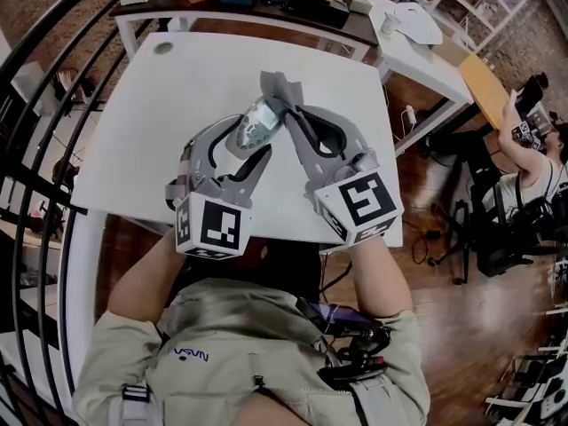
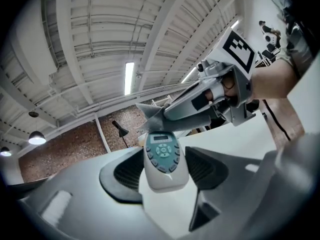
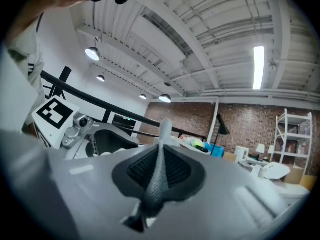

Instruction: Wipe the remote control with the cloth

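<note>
Both grippers are raised over the white table (image 1: 151, 114) and point level. My left gripper (image 1: 247, 145) is shut on a pale grey remote control (image 1: 257, 124) with teal buttons; in the left gripper view the remote (image 2: 162, 159) sits between the two dark pads, buttons facing the camera. My right gripper (image 1: 290, 114) is shut on a grey cloth (image 1: 282, 90). The cloth (image 2: 150, 116) lies against the remote's far end. In the right gripper view the cloth (image 3: 159, 176) is a thin ribbed fold pinched between the jaws, and the left gripper (image 3: 95, 139) shows at the left.
A cluttered dark-topped table (image 1: 248, 3) stands beyond the white one, with a white desk (image 1: 417, 43) to its right. A black railing (image 1: 35, 105) curves along the left. A person (image 1: 532, 149) sits at the far right among chairs and cables.
</note>
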A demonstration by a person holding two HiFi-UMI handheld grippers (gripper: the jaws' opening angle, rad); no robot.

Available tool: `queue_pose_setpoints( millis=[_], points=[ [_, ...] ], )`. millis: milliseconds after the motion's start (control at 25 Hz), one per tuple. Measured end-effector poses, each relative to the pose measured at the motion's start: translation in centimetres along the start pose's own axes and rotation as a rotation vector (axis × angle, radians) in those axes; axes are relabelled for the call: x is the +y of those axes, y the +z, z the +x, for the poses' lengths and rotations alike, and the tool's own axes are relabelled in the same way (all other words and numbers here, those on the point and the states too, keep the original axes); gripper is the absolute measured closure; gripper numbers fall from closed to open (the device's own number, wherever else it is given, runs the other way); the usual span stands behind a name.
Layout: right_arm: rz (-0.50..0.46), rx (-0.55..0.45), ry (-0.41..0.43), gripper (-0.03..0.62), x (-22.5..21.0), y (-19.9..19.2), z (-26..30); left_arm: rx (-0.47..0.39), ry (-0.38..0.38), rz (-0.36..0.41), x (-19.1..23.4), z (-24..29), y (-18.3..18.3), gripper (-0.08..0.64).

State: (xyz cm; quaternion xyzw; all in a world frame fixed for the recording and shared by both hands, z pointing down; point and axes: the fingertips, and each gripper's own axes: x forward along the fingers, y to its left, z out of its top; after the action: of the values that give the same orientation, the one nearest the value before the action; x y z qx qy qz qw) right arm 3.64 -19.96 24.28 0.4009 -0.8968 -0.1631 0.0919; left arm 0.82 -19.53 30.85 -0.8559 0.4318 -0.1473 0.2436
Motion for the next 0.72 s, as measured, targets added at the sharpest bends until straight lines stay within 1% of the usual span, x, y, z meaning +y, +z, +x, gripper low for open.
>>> queue_pose_setpoints(
  millis=[120,280,360,520,600,640,720],
  points=[
    [-0.018,0.023,0.058,0.574,1.9,-0.2,0.3,-0.021,0.009,0.030,-0.1,-0.1,0.6,0.287],
    [-0.049,0.058,0.161,0.574,5.2,-0.5,0.6,-0.036,0.034,0.037,0.2,-0.3,1.6,0.287],
    [-0.068,0.079,0.210,0.574,6.5,-0.5,0.7,-0.041,0.037,0.059,0.1,-0.4,1.8,0.287],
    [-0.094,0.096,0.278,0.574,7.9,-0.4,0.4,-0.057,0.035,0.073,0.1,-0.6,1.9,0.287],
    [-0.087,0.076,0.282,0.574,7.7,0.0,0.3,-0.062,0.033,0.071,0.1,-0.6,1.9,0.287],
    [-0.073,0.052,0.263,0.574,7.3,0.5,0.1,-0.064,0.032,0.073,0.0,-0.7,2.0,0.287],
    [-0.032,-0.011,0.179,0.574,5.4,1.9,-0.3,-0.066,0.030,0.082,-0.2,-0.7,2.1,0.287]
  ],
)
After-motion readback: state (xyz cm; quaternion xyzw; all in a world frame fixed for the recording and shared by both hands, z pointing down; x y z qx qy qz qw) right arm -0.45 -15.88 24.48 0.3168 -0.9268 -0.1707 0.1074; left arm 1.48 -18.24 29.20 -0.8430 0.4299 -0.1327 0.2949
